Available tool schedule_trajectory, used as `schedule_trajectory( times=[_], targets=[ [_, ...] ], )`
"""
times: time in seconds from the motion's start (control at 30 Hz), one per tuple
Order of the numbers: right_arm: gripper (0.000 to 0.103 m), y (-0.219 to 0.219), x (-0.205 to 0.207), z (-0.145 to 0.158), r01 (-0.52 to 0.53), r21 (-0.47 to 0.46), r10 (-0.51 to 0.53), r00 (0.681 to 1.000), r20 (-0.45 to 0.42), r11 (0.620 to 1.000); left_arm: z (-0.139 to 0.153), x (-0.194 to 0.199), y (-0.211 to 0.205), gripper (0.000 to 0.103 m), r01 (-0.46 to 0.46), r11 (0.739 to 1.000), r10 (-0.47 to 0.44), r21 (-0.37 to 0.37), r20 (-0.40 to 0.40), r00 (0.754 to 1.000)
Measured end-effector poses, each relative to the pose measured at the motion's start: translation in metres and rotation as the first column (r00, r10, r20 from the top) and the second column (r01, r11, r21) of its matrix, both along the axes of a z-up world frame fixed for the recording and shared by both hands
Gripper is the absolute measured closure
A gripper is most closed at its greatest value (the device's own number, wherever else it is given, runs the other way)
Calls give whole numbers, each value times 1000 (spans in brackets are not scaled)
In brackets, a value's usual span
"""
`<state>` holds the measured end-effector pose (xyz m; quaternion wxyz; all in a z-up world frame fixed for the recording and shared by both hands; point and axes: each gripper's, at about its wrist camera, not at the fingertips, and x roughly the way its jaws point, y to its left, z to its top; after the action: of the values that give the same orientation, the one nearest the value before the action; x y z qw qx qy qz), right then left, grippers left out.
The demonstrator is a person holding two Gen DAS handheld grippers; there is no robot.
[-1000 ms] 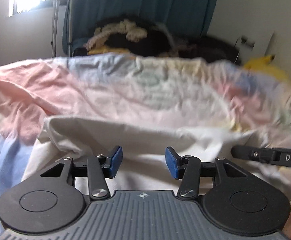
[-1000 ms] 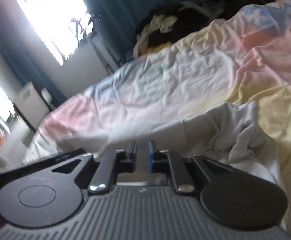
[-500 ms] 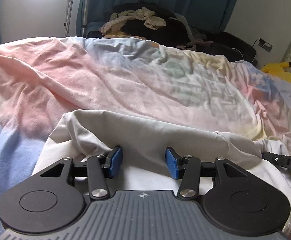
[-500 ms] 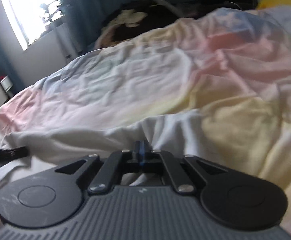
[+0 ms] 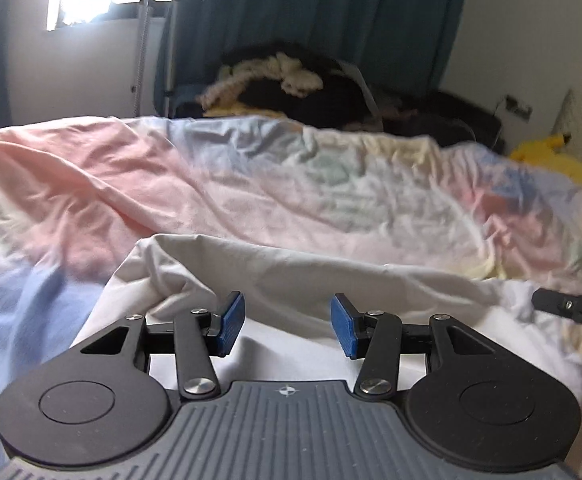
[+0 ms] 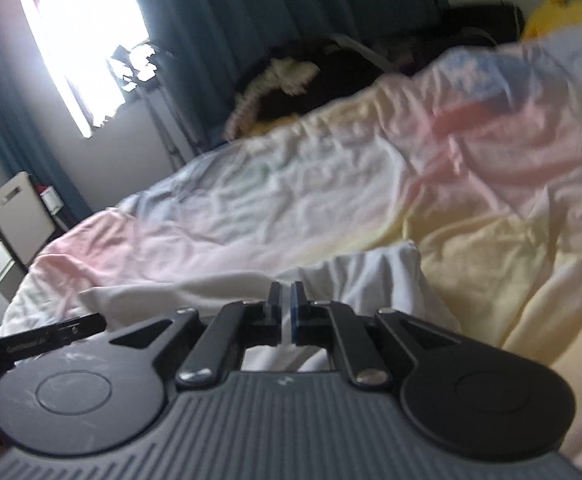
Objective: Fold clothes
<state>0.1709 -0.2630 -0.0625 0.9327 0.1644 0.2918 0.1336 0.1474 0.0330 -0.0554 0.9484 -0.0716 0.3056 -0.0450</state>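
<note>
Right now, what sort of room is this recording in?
Most likely a bedroom: a rumpled pastel duvet covers a bed, teal curtains hang by a bright window, and a white garment lies on the bed.

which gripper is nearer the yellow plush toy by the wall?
Right. The right gripper sits at the white garment's end toward the yellow plush toy; the left gripper is further along the garment, away from it.

Left gripper with blue pads spread apart over a white garment, pastel bedsheet beyond, right gripper tip at the right edge
</note>
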Motion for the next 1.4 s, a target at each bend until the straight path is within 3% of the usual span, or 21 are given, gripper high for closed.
schedule_trajectory(
  times=[0.07,0.2,0.33,0.43,0.57,0.77,1.4],
  targets=[
    [97,4,-15,9,-13,-7,13,1000,22,1000,9,-18,-5,47,21,1000,-20,-9,19,1000],
    [97,18,-48,31,-41,-31,44,995,88,999,21,-49,-18,45,25,997,-29,67,67,997],
    [97,26,-81,46,-54,-61,63,985,158,997,25,-73,-24,45,20,997,-27,78,90,996],
    [97,29,-103,49,-30,-146,61,975,213,989,28,-92,-27,45,18,996,-28,90,116,993],
    [96,21,-119,46,-9,-120,33,979,200,993,30,-110,-28,42,11,997,-20,77,122,992],
    [96,18,-120,50,-9,-105,34,970,242,994,27,-116,-32,39,12,996,-21,84,116,993],
    [96,21,-112,42,-25,-71,40,975,220,997,15,-112,-40,35,48,994,-55,94,73,996]
  ],
)
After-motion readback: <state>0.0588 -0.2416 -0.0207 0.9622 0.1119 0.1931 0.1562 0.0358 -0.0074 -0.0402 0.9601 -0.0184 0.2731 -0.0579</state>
